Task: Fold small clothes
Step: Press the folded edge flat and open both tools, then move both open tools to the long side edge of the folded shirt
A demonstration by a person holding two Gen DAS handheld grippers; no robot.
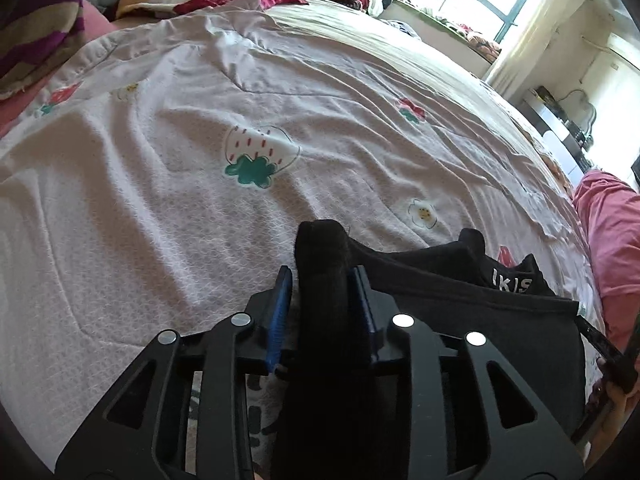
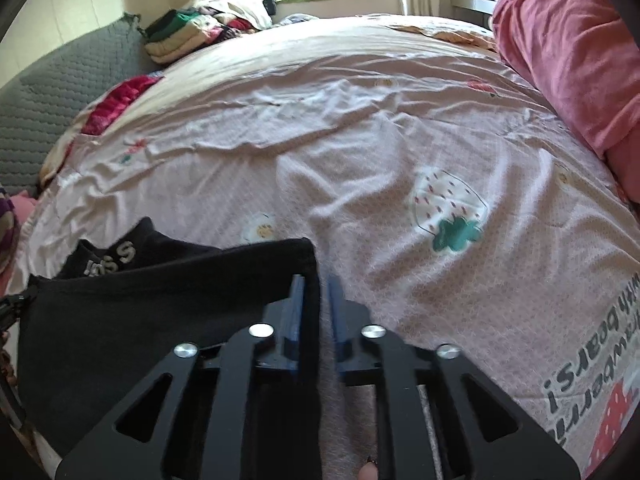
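Left tongs: the left gripper (image 1: 322, 300) has a bunched fold of the black garment (image 1: 460, 304) standing up between its blue pads; the cloth fills the gap and the pads look pressed on it, so I read this as a pinch
Right tongs: the right gripper (image 2: 316, 308) sits at the garment's (image 2: 160, 300) right edge, with that edge lying over the inner pad; the jaws stand slightly apart, pink quilt shows in the gap, and the outer pad is clear of the cloth, so nothing is pinched here
Garment: small, black, with white lettering near its far side; it lies at the near edge of the bed (image 1: 280, 92), stretched between the two grippers, with a second layer visible under the top one in both views
Bed: a pink quilt with strawberry and flower prints; a pink pillow (image 2: 568, 52) lies along the right side and a stack of folded clothes (image 2: 180, 36) sits at the far left corner
Done: the cloth already looks doubled at least once, judging by the layered edges
Left: the garment is still bunched at the left corner and not yet a flat, neat packet; I judge that a further fold and a smoothing remain, then setting it down
Unclear: what kind of garment it is
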